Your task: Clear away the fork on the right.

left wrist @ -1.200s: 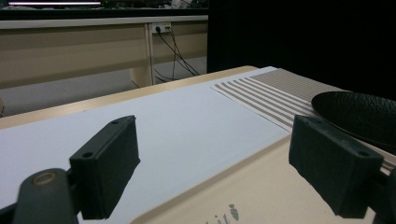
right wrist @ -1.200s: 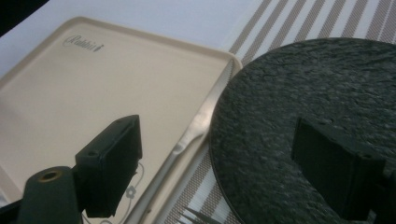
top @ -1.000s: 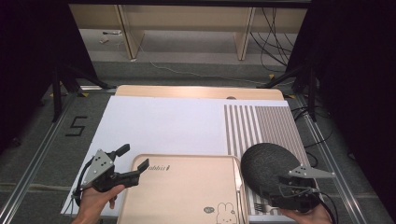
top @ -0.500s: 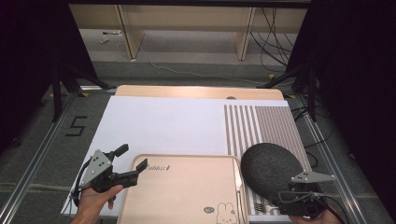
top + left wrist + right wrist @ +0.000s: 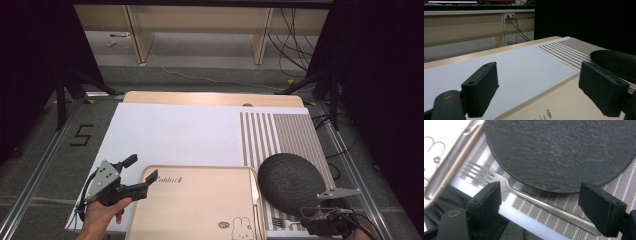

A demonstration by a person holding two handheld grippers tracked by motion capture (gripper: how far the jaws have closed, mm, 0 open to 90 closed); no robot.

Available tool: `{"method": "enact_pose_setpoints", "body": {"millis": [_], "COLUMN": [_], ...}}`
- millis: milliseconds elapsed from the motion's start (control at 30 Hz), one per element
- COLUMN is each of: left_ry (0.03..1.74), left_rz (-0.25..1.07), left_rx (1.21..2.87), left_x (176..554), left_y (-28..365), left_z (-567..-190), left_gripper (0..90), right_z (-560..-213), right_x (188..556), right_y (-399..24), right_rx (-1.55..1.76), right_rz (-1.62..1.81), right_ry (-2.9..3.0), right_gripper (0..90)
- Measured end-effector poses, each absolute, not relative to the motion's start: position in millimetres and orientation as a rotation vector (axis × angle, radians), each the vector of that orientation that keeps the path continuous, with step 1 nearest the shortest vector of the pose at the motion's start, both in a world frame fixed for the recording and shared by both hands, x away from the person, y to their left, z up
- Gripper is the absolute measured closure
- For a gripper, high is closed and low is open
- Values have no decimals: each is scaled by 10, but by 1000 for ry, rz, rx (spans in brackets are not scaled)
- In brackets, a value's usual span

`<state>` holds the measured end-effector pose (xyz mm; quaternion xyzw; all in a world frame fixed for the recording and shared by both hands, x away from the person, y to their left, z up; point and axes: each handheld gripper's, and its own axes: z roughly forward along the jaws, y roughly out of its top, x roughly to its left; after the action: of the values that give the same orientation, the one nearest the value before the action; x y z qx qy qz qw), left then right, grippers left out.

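The fork (image 5: 529, 195) lies untouched on the striped mat (image 5: 285, 132) near the desk's (image 5: 210, 97) near right corner, between the tray (image 5: 195, 205) and black plate (image 5: 291, 177). The right tool (image 5: 544, 210) hovers wide open above it, gripping nothing. The left tool (image 5: 136, 176), open and empty, straddles the tray's far left corner. Nothing looks picked up yet.

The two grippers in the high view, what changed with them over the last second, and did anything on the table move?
The right gripper drew back toward the person, off the near edge of the black plate, to hover open over the fork. The left gripper shifted slightly, with one jaw over the corner of the beige tray. Nothing was gripped or released. Plate, tray, fork and striped placemat stayed put.
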<state>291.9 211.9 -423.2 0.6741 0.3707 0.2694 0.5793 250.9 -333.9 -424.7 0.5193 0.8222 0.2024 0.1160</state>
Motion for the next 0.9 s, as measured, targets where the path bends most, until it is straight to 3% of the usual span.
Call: {"method": "enact_pose_setpoints", "body": {"millis": [900], "left_ry": [856], "left_rz": [628], "left_rx": [1584], "left_x": [2919], "left_y": [2105], "left_z": [-4232], "left_gripper": [156], "right_z": [-4517], "right_x": [2624], "right_y": [-3306], "right_rx": [1518], "right_rz": [408], "right_ry": [2556], "right_gripper": [211]}}
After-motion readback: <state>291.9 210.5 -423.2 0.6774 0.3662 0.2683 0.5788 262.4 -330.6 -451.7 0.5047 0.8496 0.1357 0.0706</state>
